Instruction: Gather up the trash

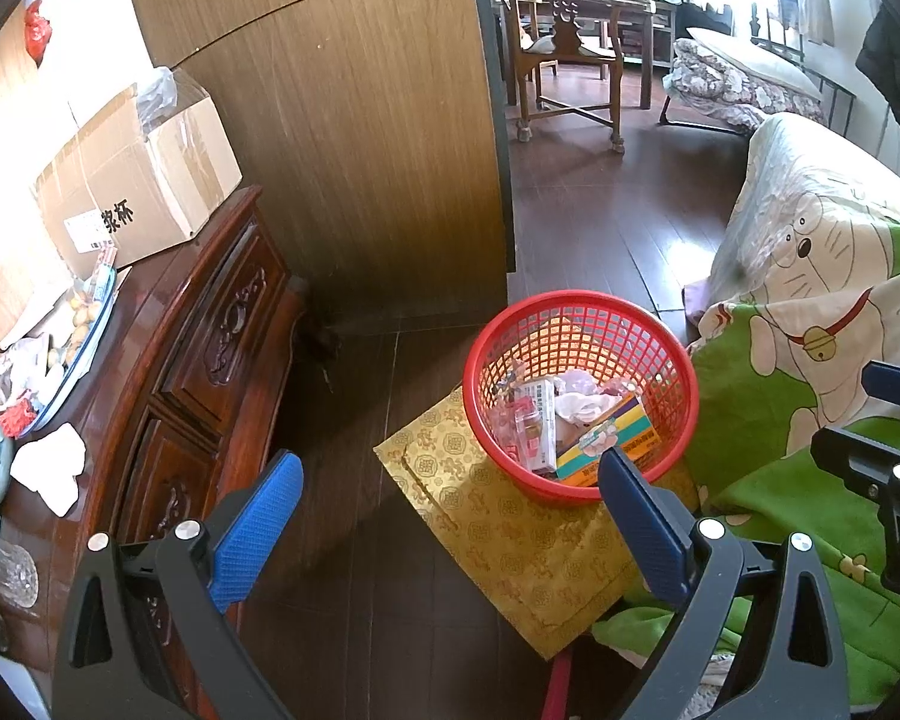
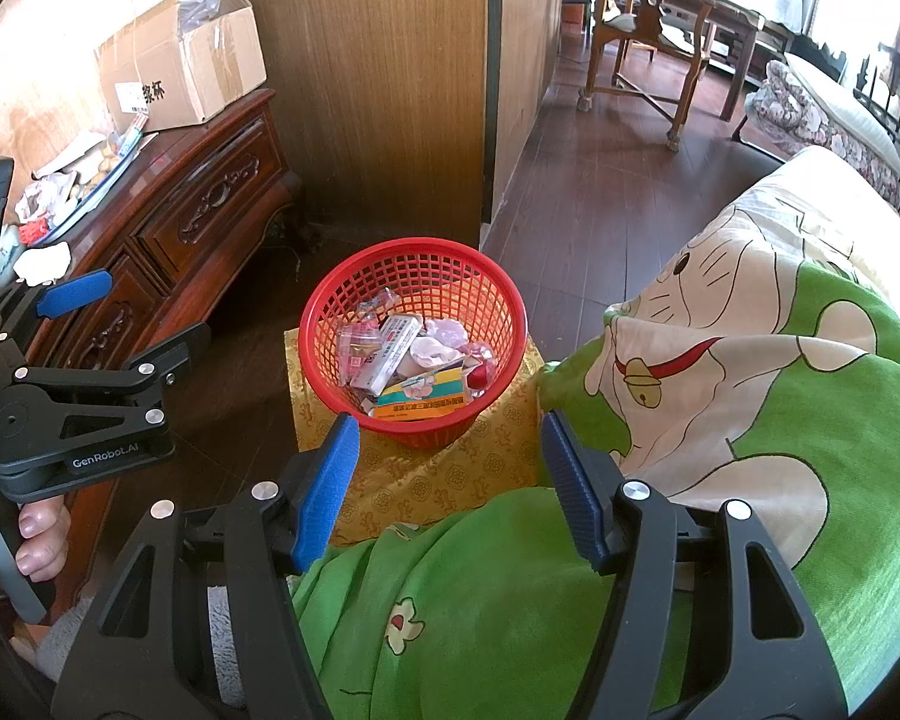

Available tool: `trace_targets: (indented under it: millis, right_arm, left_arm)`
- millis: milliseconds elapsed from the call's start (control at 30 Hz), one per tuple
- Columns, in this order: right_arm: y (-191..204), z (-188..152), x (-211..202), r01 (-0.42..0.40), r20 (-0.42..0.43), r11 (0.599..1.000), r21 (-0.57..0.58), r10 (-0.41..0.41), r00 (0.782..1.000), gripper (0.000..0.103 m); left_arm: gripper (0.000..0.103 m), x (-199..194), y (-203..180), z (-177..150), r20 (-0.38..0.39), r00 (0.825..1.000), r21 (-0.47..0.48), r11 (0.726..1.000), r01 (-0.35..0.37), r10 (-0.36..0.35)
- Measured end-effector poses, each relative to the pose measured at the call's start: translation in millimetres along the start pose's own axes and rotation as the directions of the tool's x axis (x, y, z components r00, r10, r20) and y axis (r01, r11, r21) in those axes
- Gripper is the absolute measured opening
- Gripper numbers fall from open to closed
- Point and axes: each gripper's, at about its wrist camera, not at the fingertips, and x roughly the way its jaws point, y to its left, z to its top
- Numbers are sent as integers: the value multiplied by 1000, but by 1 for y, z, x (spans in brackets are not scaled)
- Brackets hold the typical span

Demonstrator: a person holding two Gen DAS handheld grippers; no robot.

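- The red basket (image 2: 414, 354) is the landmark: it stands on a yellow patterned cushion (image 2: 450, 468) on the dark wood floor, between a carved wooden dresser (image 2: 210, 204) on one side and a bed under a green cartoon blanket (image 2: 750, 420) on the other.
- The dresser top, well apart from the basket, carries a cardboard box (image 1: 144, 174), a tray of small items (image 1: 72, 324) and, nearest the camera, a crumpled white tissue (image 1: 51, 468) that looks like loose trash, though the fisheye edge makes this hard to confirm.
- Inside the basket lie trash already gathered: a yellow-and-green carton (image 2: 420, 402), a white medicine box (image 2: 390, 354), clear blister packs and wadded tissue.
- That tissue lies away from the basket on the dresser side, to the left of the left gripper (image 1: 450, 510), which is the nearer of the two; the tissue is a rumpled wad with no clear long axis.
- Left gripper: jaws spread wide, nothing between the blue pads, touching nothing, angled down towards the floor beside the basket.
- Right gripper (image 2: 450, 492): jaws partly spread, empty, hanging over the blanket with the basket straight ahead and below.
- Judgement: the next move likely falls to the left hand, swinging away from the basket toward the dresser top.
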Motion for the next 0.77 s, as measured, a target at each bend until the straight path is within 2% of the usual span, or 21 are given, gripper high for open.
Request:
trace_targets:
  millis: [433,767]
  right_arm:
    - [0,0,0,-1,1,1000,1,1,1000,62]
    - [-1,0,-1,-2,0,1000,1,2,1000,62]
  left_arm:
    - [97,4,1,0,-15,1000,8,1000,16,-16]
    - [97,6,0,-1,-18,1000,7,1000,-5,5]
